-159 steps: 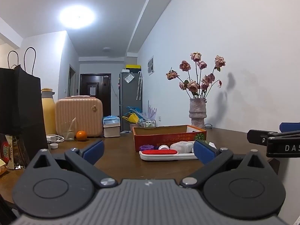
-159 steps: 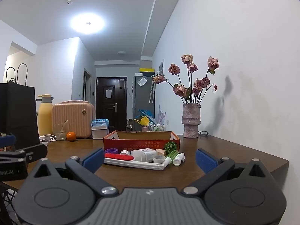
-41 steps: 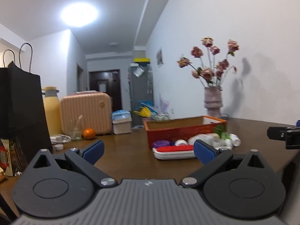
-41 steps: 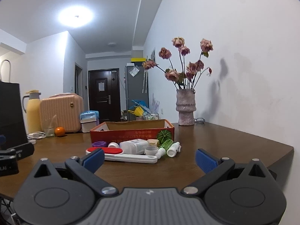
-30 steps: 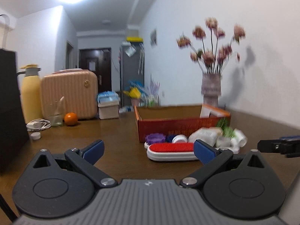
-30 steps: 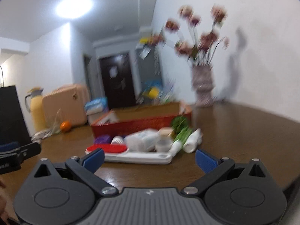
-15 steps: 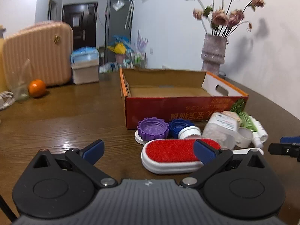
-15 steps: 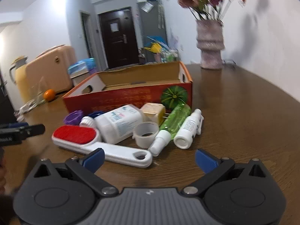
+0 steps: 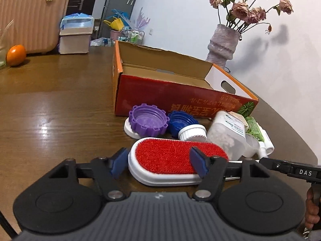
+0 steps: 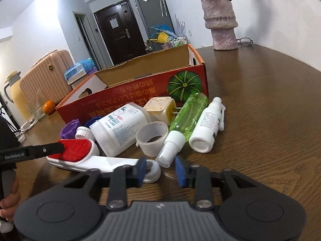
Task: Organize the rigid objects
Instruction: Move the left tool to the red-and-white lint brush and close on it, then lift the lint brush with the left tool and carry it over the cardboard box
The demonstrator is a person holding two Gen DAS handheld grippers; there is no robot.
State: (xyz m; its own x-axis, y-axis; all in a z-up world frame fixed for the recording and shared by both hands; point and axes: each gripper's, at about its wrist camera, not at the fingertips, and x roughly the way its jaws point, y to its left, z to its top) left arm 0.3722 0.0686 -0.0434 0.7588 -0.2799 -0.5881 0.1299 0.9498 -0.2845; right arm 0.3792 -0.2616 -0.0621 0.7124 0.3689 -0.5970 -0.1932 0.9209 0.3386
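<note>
Flanking the oval, bristly red lint brush [image 9: 176, 157], left gripper [image 9: 159, 163] jaws gape.

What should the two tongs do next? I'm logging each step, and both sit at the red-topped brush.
Probably close the left tongs on the brush: its red head lies between their open fingers, not yet gripped. The right tongs, also open, frame the ring end of the handle and could close too. The box behind is empty, a likely destination.

White walls; dark door [image 10: 118, 36] at hallway end; grey fridge [image 10: 152, 14] beside it; brown wooden table [image 10: 270, 100].
</note>
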